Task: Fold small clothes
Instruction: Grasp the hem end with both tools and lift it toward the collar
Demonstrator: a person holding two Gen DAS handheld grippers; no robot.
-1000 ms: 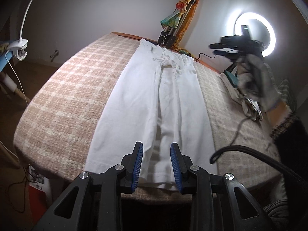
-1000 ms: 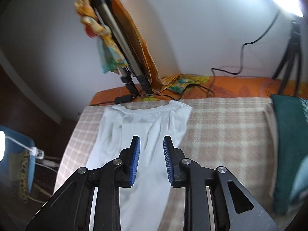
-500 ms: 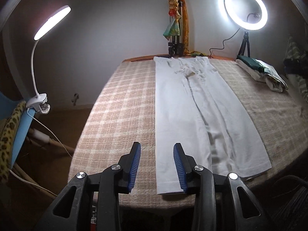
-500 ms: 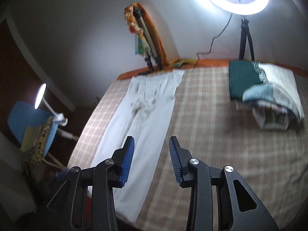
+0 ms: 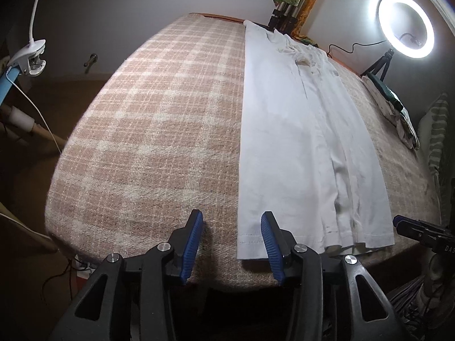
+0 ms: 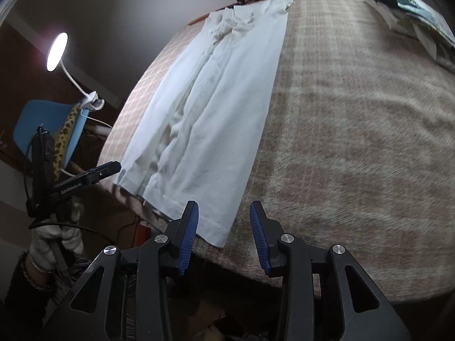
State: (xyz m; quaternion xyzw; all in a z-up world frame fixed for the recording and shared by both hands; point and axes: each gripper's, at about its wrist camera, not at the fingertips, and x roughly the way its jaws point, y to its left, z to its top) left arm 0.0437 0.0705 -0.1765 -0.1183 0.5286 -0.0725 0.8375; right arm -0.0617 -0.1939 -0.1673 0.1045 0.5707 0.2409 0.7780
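Observation:
A long white garment lies flat along a table covered with a pink-and-cream checked cloth, its hem at the near edge. My left gripper is open and empty, low at the near table edge, straddling the hem's left corner. In the right wrist view the same garment runs from far to near. My right gripper is open and empty at the hem's right corner. The left gripper shows there at the far left, held by a gloved hand.
A pile of folded clothes lies at the table's right side; it also shows in the right wrist view. A ring light and a draped tripod stand at the back. A clamp lamp and a blue chair stand left.
Both grippers have dropped lower and closer to the near table edge, each now at a hem corner of the garment. Their jaws stand wider apart than before.

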